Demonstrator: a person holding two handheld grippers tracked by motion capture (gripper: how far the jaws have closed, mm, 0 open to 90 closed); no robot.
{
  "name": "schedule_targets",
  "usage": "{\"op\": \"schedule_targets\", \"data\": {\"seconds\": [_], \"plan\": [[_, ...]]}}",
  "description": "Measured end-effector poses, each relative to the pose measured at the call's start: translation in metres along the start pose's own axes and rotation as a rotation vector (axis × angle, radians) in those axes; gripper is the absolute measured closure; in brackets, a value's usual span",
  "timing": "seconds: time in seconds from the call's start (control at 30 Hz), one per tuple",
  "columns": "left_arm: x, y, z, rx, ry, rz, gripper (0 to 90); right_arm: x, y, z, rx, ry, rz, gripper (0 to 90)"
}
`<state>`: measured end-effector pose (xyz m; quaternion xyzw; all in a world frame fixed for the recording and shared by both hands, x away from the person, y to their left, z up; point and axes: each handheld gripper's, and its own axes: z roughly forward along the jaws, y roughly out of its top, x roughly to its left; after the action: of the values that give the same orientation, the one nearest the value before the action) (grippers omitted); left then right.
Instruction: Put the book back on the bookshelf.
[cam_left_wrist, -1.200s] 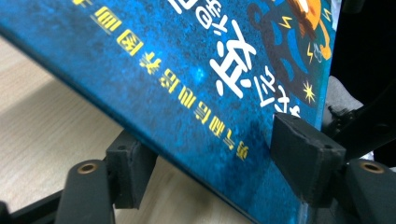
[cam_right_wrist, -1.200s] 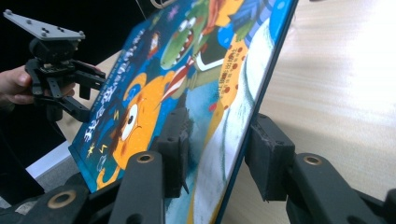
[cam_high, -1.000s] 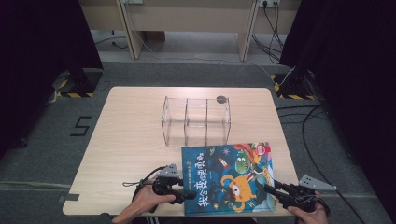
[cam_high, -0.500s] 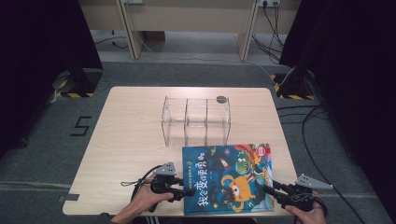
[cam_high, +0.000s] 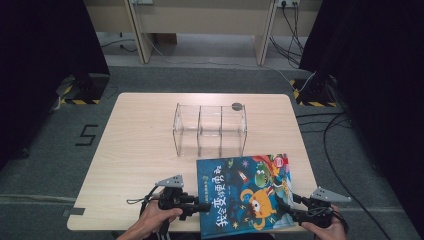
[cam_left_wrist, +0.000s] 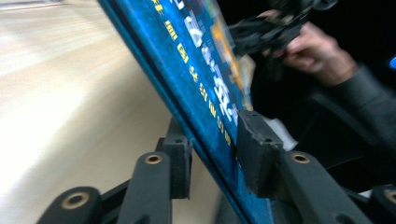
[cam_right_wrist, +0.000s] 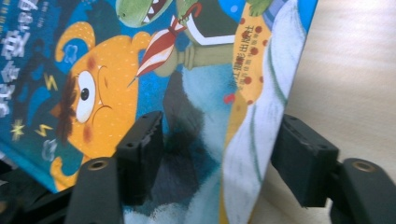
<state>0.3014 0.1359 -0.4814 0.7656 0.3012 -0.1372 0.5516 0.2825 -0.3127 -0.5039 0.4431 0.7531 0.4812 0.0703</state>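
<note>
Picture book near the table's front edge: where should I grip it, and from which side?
Grip the picture book by its spine edge, coming in from the left, as the left gripper does: pads clamp the cover's two faces there. The book is thin and flat, so only its edges offer a bite.

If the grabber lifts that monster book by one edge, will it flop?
Probably not much: the book looks like a stiff hardcover, its edge straight between the left gripper pads. Its glossy cover may be slippery. Being broad and held at one side, it might sag or swing.

I see a pale wooden counter (cam_high: 135, 150): a clear three-bay acrylic organizer (cam_high: 210, 130) at centre, a blue picture book (cam_high: 245, 195) at five o'clock, overhanging the near edge.
</note>
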Motion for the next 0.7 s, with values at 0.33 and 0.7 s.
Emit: {"op": "schedule_targets", "data": {"seconds": [0.33, 0.7], "plan": [[-0.007, 0.000, -0.001, -0.047, -0.015, -0.169, 65.7, 0.009, 0.004, -0.002, 0.005, -0.102, -0.065, 30.4], [-0.006, 0.001, 0.000, -0.050, 0.004, -0.221, 65.3, 0.080, -0.007, -0.015, -0.069, -0.147, -0.321, 24.4]]}}
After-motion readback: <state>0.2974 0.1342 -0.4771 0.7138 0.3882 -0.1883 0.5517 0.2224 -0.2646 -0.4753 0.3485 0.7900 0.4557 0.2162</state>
